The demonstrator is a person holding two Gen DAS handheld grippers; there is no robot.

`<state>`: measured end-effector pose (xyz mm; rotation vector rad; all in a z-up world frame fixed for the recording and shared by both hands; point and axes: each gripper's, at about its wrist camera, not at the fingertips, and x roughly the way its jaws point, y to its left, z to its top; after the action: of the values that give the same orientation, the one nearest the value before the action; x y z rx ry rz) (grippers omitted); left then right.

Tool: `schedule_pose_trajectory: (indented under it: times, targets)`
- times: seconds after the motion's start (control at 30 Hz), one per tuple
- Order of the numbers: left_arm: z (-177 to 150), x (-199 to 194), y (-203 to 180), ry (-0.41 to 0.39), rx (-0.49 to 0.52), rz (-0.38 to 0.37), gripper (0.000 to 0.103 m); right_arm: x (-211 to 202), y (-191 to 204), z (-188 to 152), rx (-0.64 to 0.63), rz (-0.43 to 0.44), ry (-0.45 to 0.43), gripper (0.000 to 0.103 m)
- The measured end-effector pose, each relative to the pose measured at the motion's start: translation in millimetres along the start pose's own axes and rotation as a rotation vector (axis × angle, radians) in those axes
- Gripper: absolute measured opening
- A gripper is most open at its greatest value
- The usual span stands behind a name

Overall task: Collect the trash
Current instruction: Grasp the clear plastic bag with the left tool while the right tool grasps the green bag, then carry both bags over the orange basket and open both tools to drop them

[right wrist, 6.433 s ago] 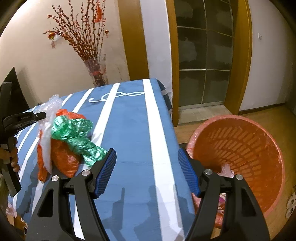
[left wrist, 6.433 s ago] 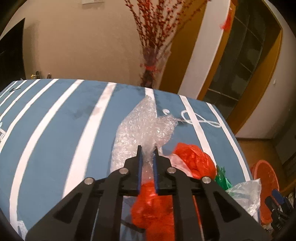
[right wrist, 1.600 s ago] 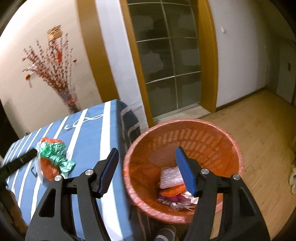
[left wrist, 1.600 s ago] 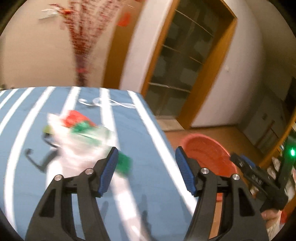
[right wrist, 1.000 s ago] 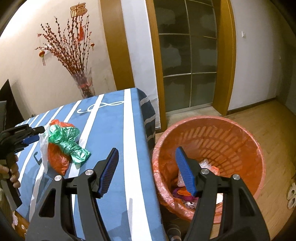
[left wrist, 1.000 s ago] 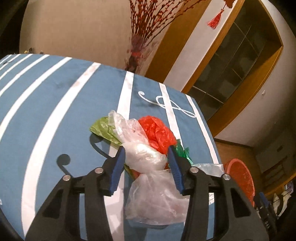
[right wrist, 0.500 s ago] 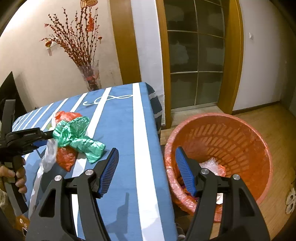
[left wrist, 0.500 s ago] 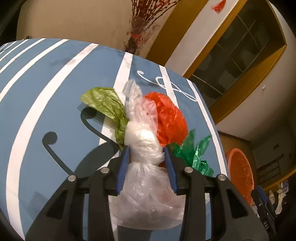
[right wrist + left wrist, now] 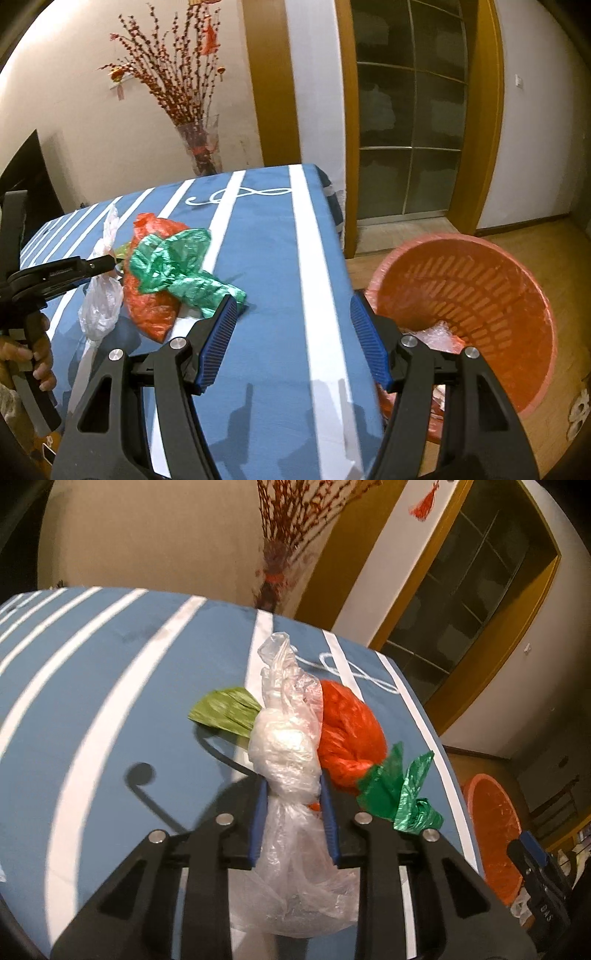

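Note:
My left gripper is shut on a clear plastic bag and holds it just above the blue striped table. An orange bag, a dark green bag and a light green scrap lie beside it. In the right wrist view the left gripper pinches the clear bag next to the orange bag and green bag. My right gripper is open and empty over the table's right edge, next to the orange basket.
The orange basket stands on the wooden floor right of the table and holds bubble wrap and other trash. A glass vase of red branches stands behind the table. A door with glass panes is at the back right.
My left gripper has closed further on the clear bag and lifted it slightly. My right gripper has shifted a little left, toward the table.

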<state>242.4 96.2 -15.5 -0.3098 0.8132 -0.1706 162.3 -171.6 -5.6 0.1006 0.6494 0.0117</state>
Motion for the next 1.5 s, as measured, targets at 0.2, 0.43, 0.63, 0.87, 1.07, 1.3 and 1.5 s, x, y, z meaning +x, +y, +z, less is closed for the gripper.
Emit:
schedule_pose_trajectory:
  times: [0.2, 0.43, 0.63, 0.87, 1.07, 1.3, 1.5]
  targets:
    - [4, -25, 29, -0.039, -0.003, 0.044, 0.028, 15, 27, 6, -0.033, 0.058, 0.010, 0.063]
    - [10, -42, 64, -0.065, -0.030, 0.087, 0.028, 47, 56, 10, -0.069, 0.121, 0.072, 0.063]
    - [12, -51, 77, -0.076, -0.038, 0.101, 0.028, 70, 68, 8, -0.099, 0.123, 0.126, 0.063]
    - [10, -51, 81, -0.071, -0.038, 0.097, 0.028, 93, 74, 6, -0.126, 0.110, 0.199, 0.047]
    - [8, -46, 73, -0.059, -0.030, 0.084, 0.028, 88, 62, 5, -0.090, 0.117, 0.202, 0.016]
    - [4, -43, 52, -0.051, -0.002, 0.050, 0.028, 75, 50, 5, -0.065, 0.115, 0.173, 0.000]
    - [1, -42, 35, -0.047, 0.025, 0.026, 0.028, 65, 43, 8, -0.041, 0.130, 0.136, 0.000]
